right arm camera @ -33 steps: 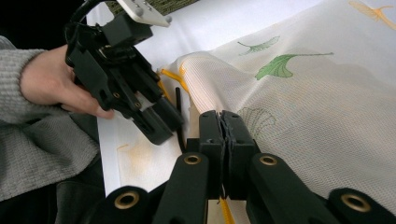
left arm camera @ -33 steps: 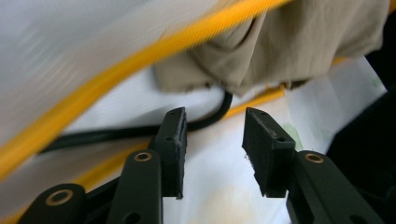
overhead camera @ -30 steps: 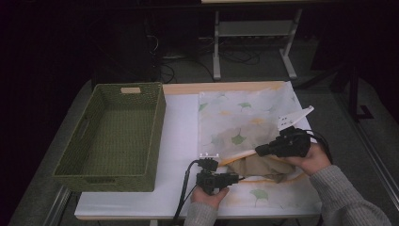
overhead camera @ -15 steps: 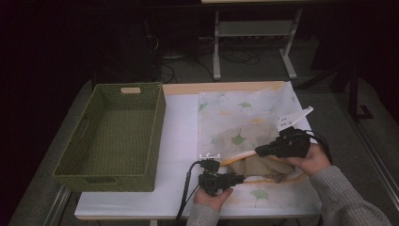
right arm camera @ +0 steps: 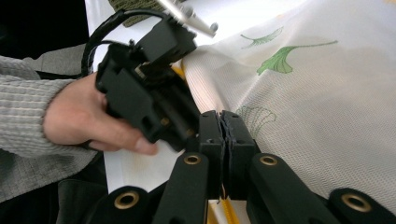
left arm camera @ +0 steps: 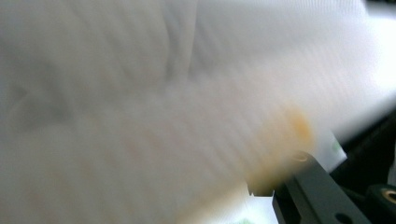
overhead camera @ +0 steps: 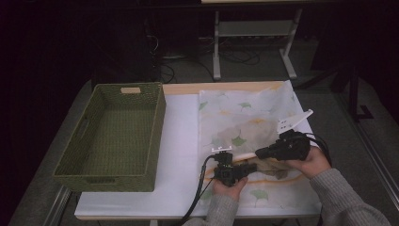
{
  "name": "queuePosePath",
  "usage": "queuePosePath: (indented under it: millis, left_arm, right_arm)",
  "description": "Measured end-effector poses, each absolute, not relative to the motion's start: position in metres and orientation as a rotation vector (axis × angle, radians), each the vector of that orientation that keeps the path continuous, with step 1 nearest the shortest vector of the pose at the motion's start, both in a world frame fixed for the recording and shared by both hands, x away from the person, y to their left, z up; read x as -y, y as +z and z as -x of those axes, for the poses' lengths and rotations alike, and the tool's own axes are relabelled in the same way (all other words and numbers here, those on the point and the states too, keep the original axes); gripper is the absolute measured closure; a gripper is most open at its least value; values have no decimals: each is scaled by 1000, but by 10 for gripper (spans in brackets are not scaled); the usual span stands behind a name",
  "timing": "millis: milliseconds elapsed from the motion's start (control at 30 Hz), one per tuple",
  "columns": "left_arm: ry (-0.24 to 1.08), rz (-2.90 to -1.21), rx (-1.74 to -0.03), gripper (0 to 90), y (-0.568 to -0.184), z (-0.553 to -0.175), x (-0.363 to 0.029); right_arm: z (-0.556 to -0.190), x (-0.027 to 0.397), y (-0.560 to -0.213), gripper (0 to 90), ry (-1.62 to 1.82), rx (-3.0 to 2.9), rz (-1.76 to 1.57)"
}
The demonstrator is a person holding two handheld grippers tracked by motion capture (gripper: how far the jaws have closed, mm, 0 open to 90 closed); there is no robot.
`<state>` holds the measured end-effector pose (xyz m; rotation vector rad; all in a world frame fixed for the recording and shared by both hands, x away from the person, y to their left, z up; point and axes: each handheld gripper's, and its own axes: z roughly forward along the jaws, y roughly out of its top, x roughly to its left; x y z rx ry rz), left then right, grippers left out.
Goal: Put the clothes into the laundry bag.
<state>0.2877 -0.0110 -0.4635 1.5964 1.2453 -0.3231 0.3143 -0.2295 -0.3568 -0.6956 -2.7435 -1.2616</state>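
Observation:
A white mesh bag (overhead camera: 244, 117) printed with green leaves lies flat on the table, with a brownish garment (overhead camera: 277, 167) showing through it near the front. My right gripper (overhead camera: 259, 153) is shut on the bag's orange-trimmed edge (right arm camera: 222, 116), lifting it a little. My left gripper (overhead camera: 249, 168) points right at that raised edge, and its black body (right arm camera: 149, 93) sits just beside the right jaws. Its jaws have just been closing. Blurred mesh (left arm camera: 163, 116) lies right against the left gripper view, with one jaw at the lower right. Whether the pads press on it is unclear.
A green woven basket (overhead camera: 113, 132) stands empty on the left half of the white table (overhead camera: 179, 141). A white tag (overhead camera: 294, 121) sticks up at the bag's right edge. Beyond the table is a dark floor with a metal stand (overhead camera: 254, 33).
My left gripper has slid right, up to the bag's lifted edge and close beside the right gripper. The right gripper has kept its hold in place.

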Motion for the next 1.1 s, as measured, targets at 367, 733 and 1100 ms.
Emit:
queuePosePath:
  millis: [367, 733, 1100]
  left_arm:
    - [-277, -1628, -1213, 625, -457, -280, 6]
    - [-280, -1689, -1181, 587, -451, -258, -12]
    - [-241, -1705, -1204, 567, -443, -241, -59]
  right_arm:
    - [-313, 232, -359, 874, -1259, 2727, 712]
    - [-313, 236, -363, 872, -1241, 2743, 743]
    - [-305, 237, -380, 872, -1109, 2777, 738]
